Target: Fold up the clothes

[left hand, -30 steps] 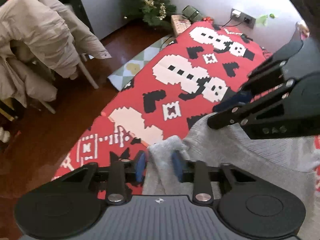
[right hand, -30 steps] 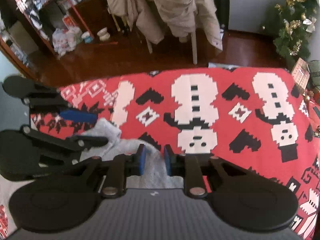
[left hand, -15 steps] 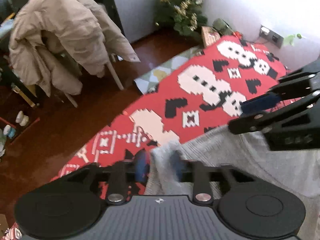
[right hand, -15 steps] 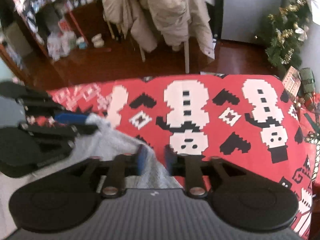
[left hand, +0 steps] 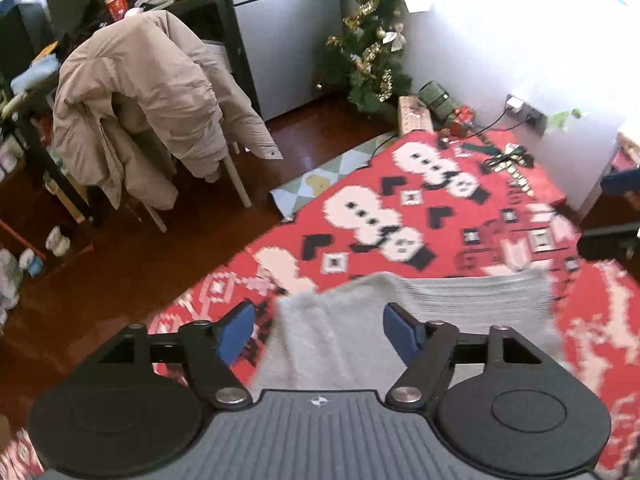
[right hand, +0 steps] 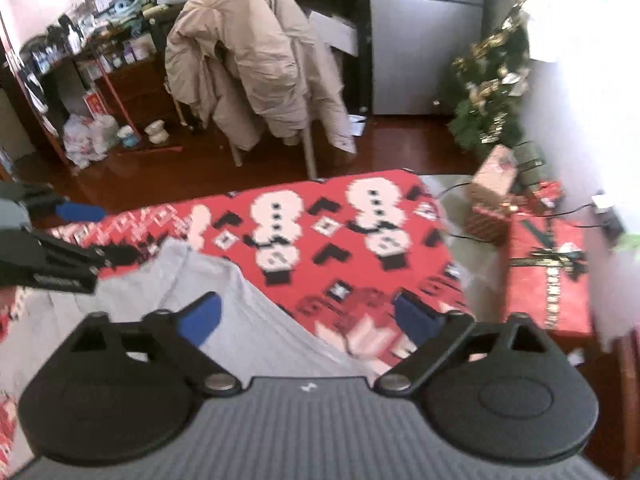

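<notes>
Opening, both tools [left hand: 320,330] [right hand: 308,318] grip nothing; grey garment [left hand: 340,332] blurred, edges cut off.

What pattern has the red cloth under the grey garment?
White snowmen and black shapes on the red patterned cloth; right wrist view shows it best.

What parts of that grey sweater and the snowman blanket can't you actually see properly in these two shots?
- Grey sweater: its near part is hidden behind the left gripper body in the left wrist view, so its full shape is unclear.
- Same sweater in the right wrist view: cut off at the left edge and covered by the right gripper.
- Snowman blanket: the right side is motion-blurred, so the pattern there is unreadable.
</notes>
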Motion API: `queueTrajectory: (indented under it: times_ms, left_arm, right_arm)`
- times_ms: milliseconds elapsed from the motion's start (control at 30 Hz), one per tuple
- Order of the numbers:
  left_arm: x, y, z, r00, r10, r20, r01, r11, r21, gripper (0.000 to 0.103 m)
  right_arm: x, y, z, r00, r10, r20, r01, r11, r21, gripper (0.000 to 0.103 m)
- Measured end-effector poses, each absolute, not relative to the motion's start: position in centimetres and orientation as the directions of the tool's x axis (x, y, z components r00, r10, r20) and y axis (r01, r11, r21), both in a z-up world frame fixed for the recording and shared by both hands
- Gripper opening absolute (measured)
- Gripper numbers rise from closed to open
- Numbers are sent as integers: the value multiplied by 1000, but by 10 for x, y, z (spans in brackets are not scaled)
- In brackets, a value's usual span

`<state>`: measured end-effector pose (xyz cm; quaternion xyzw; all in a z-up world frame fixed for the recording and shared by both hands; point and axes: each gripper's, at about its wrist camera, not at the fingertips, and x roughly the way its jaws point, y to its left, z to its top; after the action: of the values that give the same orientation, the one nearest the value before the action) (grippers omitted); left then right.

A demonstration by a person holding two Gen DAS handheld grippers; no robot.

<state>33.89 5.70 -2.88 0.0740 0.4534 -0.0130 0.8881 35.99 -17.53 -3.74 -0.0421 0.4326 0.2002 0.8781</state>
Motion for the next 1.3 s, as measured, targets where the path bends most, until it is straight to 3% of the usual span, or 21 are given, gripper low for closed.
queueTrajectory:
  times_ms: [133,267,333,367,433,500,567,667,767,800,833,1000,1167,1233,1300]
  left_arm:
    - [315,29,-21,578,84,-812,59,988,144,86]
    - [293,10,-21,584,54,-810,79,989,124,86]
    - [285,1,-24,560,43,-828,86,990,110,86]
    - [283,-1,-28,529,13,-849,103,991,80,82]
    - [279,-4,-36,470,-25,-882,108,994,29,65]
    - [273,-6,-46,402,-34,-915,86,996,1,36]
    - [266,-5,-56,355,-40,-934,64,998,-18,27]
    - [256,-3,-67,302,-12,-953,39,999,0,23]
    - [246,-1,-75,260,14,-966,32,999,23,23]
    - [243,0,-78,244,16,-970,26,999,24,23]
    - [240,2,-80,229,11,-973,21,1000,16,23]
    - [232,11,-82,205,28,-978,-6,1000,27,23]
    - [229,15,-86,194,38,-980,-20,999,34,23]
    - [228,15,-87,192,35,-981,-15,999,33,23]
    - [227,15,-88,190,35,-981,-11,999,34,23]
  right_arm:
    - [323,-183,-20,596,176,-784,-333,942,-41,102]
    - [290,-179,-16,641,67,-765,-376,896,-236,102]
    - [284,-183,-22,605,56,-794,-373,901,-221,102]
    - [284,-185,-26,555,62,-830,-374,910,-181,102]
    - [281,-189,-34,460,88,-884,-380,919,-107,102]
    - [273,-190,-43,386,132,-913,-389,921,-31,102]
    - [262,-187,-55,348,161,-924,-375,927,20,99]
    - [247,-180,-75,328,169,-929,-326,944,57,88]
    - [239,-161,-100,313,171,-934,-299,952,74,38]
    - [240,-154,-110,291,175,-941,-299,951,85,15]
    - [239,-149,-116,269,182,-946,-297,950,99,11]
    - [234,-133,-134,244,221,-944,-279,948,150,11]
    - [232,-123,-145,248,166,-954,-306,948,85,11]
    - [231,-122,-145,247,157,-956,-319,945,73,2]
    - [229,-123,-145,238,132,-962,-324,945,49,1]
